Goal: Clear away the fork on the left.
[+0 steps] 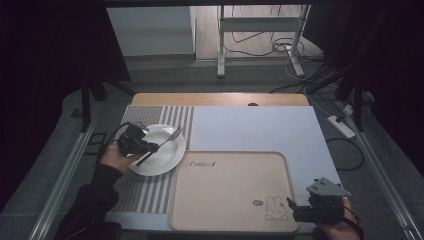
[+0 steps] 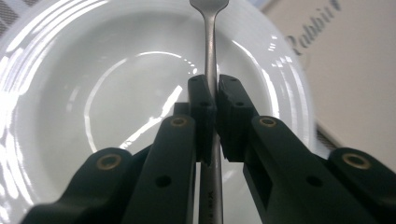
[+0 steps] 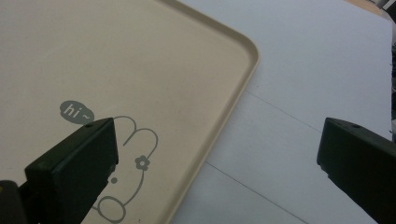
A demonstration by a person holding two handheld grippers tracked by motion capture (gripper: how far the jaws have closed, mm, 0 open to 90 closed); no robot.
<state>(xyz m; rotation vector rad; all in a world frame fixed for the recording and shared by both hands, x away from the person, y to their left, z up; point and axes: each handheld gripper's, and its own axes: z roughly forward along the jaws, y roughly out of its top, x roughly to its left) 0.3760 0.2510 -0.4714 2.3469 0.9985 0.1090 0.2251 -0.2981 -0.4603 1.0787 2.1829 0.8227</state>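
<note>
Fork (image 2: 211, 42) clamped in left gripper (image 2: 215, 93) points across white plate (image 1: 167, 161) toward beige tray (image 1: 230, 192); right gripper (image 3: 219, 154) gapes, empty, at tray's near right corner.

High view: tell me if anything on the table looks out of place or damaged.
Nothing stands out. The round white plate sits flat on the striped grey placemat, the metal fork is held over it, and the beige rectangular tray lies square and unmarked.

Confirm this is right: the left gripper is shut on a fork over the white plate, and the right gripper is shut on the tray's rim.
Not quite. The right gripper is open, its jaws wide apart above the tray, as the right gripper view shows. The left gripper is indeed shut on the fork over the white plate.
</note>
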